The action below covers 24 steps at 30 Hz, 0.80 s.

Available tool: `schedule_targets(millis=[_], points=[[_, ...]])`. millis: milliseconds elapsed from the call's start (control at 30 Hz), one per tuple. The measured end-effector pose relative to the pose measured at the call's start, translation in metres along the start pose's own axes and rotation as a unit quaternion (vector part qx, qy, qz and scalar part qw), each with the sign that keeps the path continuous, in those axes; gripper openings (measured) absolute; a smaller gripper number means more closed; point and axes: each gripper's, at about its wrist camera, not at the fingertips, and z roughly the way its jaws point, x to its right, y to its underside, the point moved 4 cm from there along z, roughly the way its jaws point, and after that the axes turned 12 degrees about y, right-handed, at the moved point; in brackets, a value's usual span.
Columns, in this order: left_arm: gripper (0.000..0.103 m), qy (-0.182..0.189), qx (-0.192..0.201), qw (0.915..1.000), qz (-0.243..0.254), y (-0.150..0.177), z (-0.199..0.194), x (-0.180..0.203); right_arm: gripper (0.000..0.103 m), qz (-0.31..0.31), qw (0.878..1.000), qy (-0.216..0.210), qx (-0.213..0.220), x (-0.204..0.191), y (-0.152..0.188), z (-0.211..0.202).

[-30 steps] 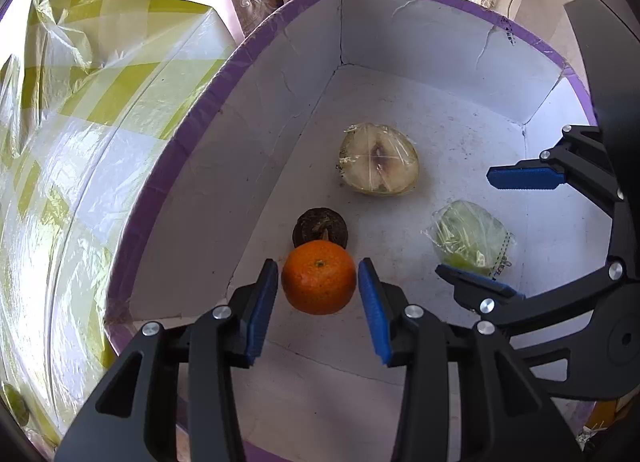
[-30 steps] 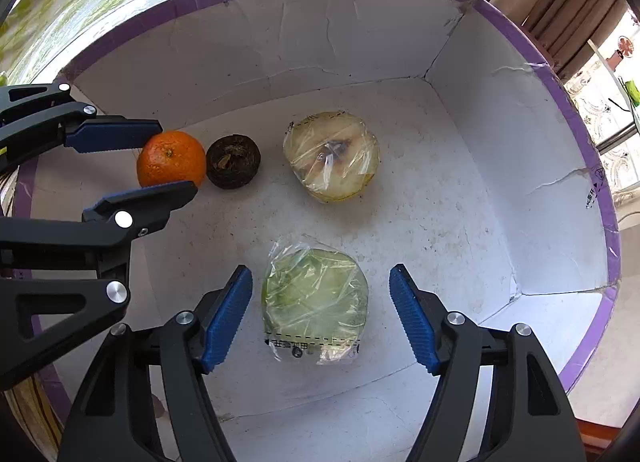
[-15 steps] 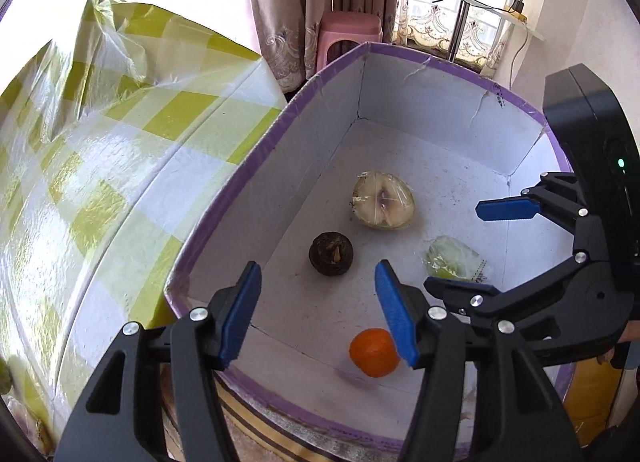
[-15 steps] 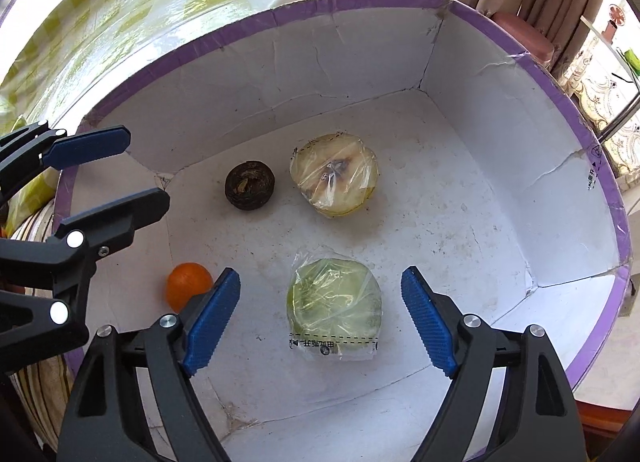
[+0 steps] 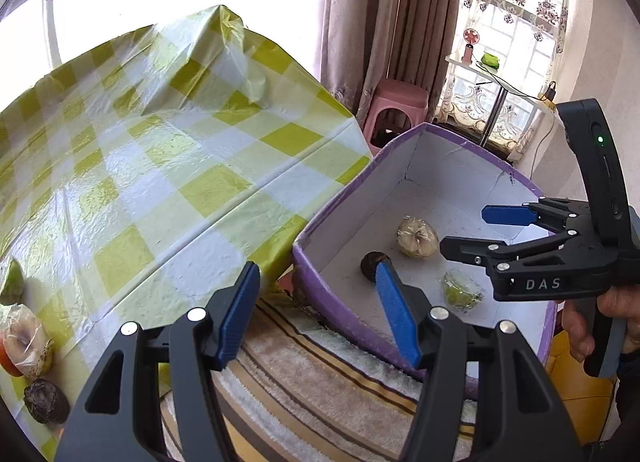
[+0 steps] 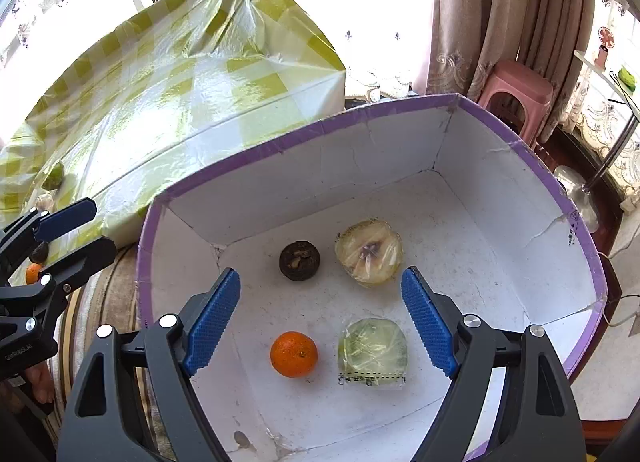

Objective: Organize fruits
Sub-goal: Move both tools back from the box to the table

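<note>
A: How do the grippers stand?

B: The left gripper (image 5: 316, 312) has its jaws parted about midway with nothing between them. They have just been opening, and it hangs over the gap between the tabletop (image 5: 168, 166) and the box (image 6: 576, 238). The right gripper (image 6: 320, 320) is spread wide above the box floor, and its jaws too have just been opening. It grips nothing; its pads (image 6: 212, 318) touch no fruit.

A: And the fruit?

B: Four pieces lie on the white floor of the box. The orange (image 6: 294, 354) sits toward the near left corner, bright and unwrapped. Just beside it on the right is a green half (image 6: 372, 350) in clear film with a label on its near edge. Further in, a dark round fruit (image 6: 299, 261) lies close beside a pale cut half (image 6: 369, 251), also in film, its seed core facing up.

A: Anything still outside the box?

B: Yes, at the tabletop's near left edge: a wrapped pale piece (image 5: 28, 340), a dark fruit (image 5: 46, 400), a green one (image 5: 12, 282), and a sliver of orange I cannot make out clearly.
</note>
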Motion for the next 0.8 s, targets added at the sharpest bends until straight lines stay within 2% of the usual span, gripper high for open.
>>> schedule_targets(millis=[133, 333, 500, 800], points=[[0.061, -0.016, 0.030, 0.9990, -0.029, 0.010, -0.031, -0.018, 0.081, 0.000, 0.999, -0.006, 0.036, -0.019, -0.005, -0.016], [0.061, -0.045, 0.070, 0.9943, -0.068, 0.027, -0.076, -0.047, 0.081, -0.024, 0.997, -0.045, 0.066, -0.059, -0.007, -0.034], [0.061, -0.069, 0.094, 0.9891, -0.090, 0.044, -0.113, -0.069, 0.081, -0.056, 0.993, -0.077, 0.074, -0.100, -0.001, -0.044], [0.061, -0.115, 0.112, 0.9778, -0.135, 0.087, -0.163, -0.106, 0.081, -0.117, 0.981, -0.135, 0.073, -0.174, 0.017, -0.059]])
